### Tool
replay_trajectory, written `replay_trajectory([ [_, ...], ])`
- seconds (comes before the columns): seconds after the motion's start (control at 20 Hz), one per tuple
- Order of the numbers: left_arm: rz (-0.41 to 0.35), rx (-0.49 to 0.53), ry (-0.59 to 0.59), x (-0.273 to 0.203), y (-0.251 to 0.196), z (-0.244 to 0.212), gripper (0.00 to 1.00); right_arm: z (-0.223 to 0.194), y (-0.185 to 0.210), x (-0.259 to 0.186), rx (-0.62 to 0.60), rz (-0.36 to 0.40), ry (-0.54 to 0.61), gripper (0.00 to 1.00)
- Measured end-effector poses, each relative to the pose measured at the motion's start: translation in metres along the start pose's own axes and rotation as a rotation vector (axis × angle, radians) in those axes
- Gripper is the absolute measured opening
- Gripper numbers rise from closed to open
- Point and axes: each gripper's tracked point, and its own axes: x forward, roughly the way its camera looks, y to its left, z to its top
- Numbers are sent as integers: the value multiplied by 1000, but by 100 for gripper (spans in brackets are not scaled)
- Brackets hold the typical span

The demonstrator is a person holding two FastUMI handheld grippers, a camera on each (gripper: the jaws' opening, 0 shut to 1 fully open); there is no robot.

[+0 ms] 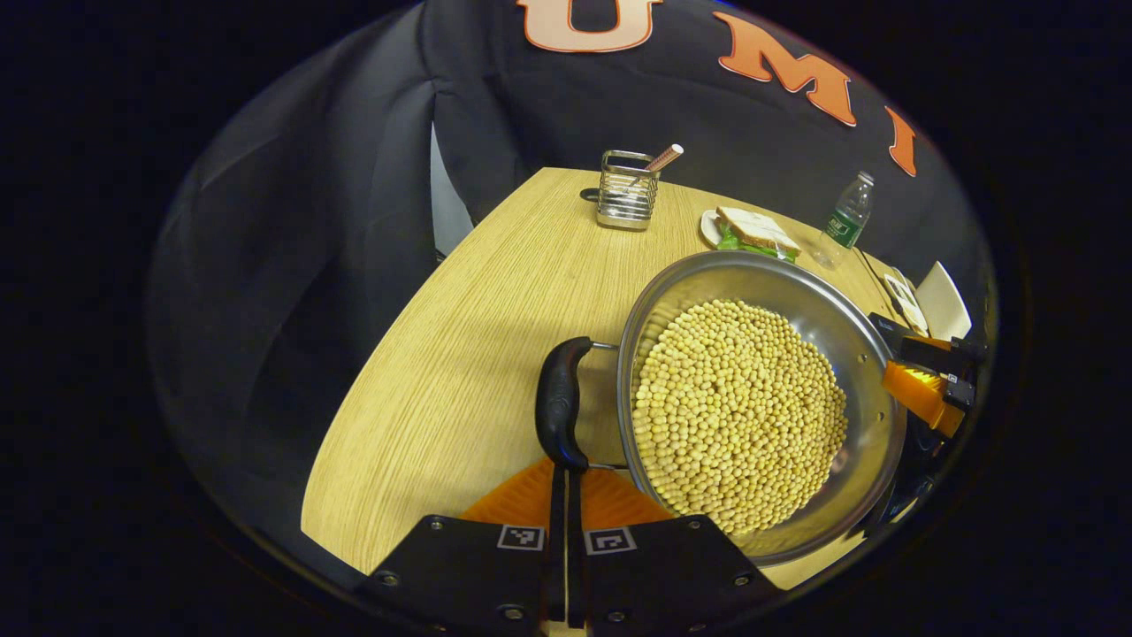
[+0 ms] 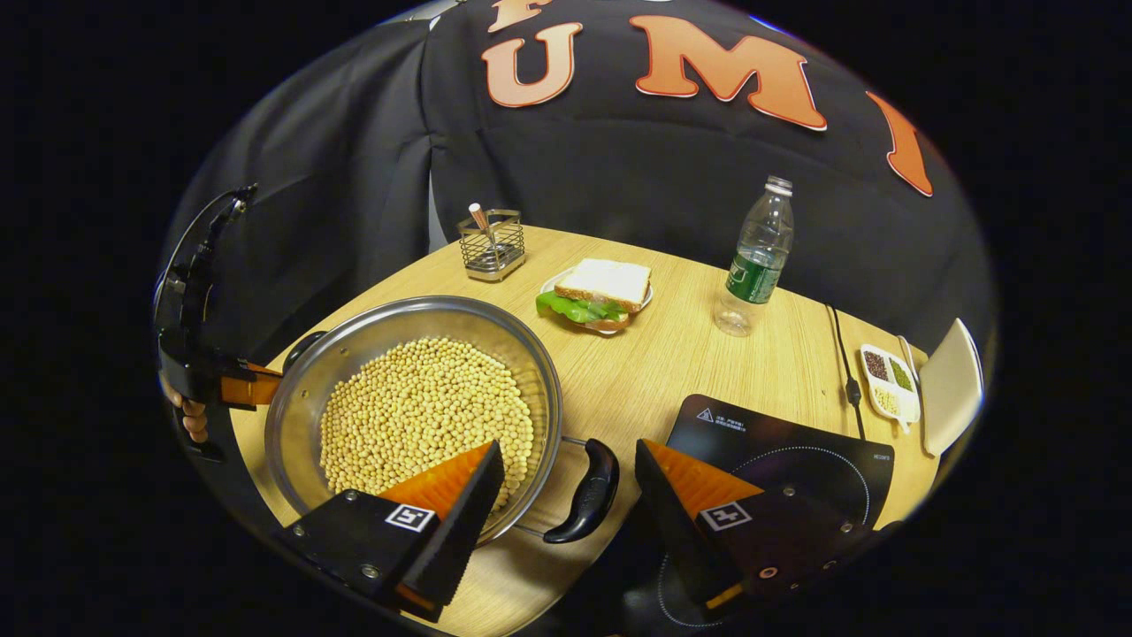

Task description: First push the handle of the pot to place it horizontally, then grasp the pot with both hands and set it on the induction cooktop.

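Note:
A steel pot point(image 2: 495, 341) full of soybeans point(image 2: 424, 407) sits on the wooden table, left of the black induction cooktop point(image 2: 778, 451). My right gripper point(image 2: 568, 449) is open wide: its fingers straddle the pot's near black handle point(image 2: 584, 495), and one finger reaches over the rim. In the left gripper view, the pot point(image 1: 796, 292) lies to the right and its other handle point(image 1: 562, 398) stands just ahead of my left gripper point(image 1: 567, 482). That gripper is shut, its tips meeting the handle's near end. The right gripper point(image 1: 920, 380) appears at the pot's far side.
At the back of the table stand a wire utensil holder point(image 2: 492, 243), a sandwich on a plate point(image 2: 601, 292) and a plastic bottle point(image 2: 756, 261). A small dish of grains point(image 2: 889, 380) and a cable point(image 2: 840, 354) lie beyond the cooktop. A hand point(image 2: 190, 416) holds the left gripper point(image 2: 252, 389).

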Motion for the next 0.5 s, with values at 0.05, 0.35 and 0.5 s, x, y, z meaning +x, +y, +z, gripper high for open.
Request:
replay_trajectory([
  [0.05,3,6,-5,1,2,3,2,1,0,-1,3,-8,-4,93],
  [0.35,20,51,-47,10,13,18,2,-8,9,-1,9,-31,11,94],
  [0.5,14,72,-61,2,14,20,3,-15,16,2,52,-29,30,93],
])
